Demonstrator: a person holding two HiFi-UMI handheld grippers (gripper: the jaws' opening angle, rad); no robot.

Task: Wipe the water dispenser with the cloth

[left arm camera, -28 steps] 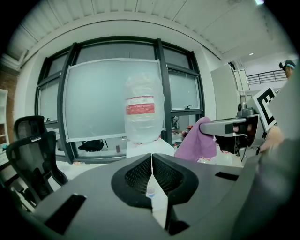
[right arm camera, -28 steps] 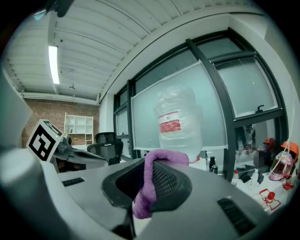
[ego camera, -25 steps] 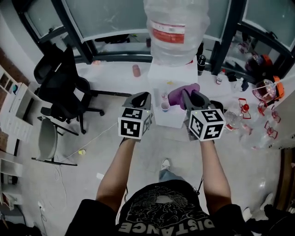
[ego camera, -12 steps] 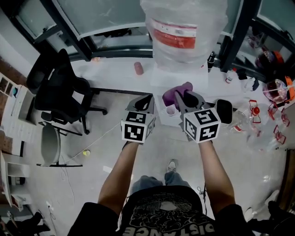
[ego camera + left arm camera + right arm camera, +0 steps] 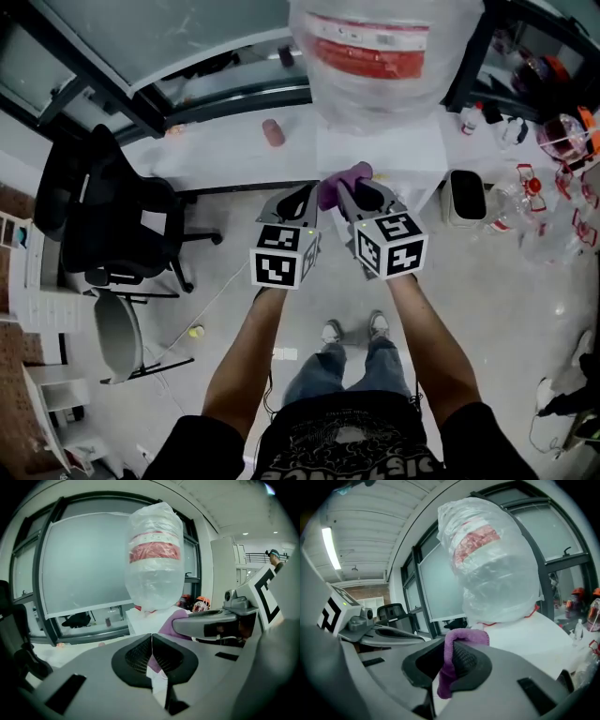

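Purple microfibre cloth, pinched in my right gripper, has climbed from the taps to the white water dispenser's top front edge, ready for wiping. My left gripper is pressed together, empty.

Left gripper jaws are closed together, nothing held between them. Straight ahead stands the white water dispenser, carrying a plastic-wrapped bottle. A purple cloth shows just beyond the jaws.

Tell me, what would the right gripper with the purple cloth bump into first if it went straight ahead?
Probably the white water dispenser, near its top under the bagged bottle. The purple cloth in the right gripper sticks out ahead, so it would touch first; depth is hard to judge.
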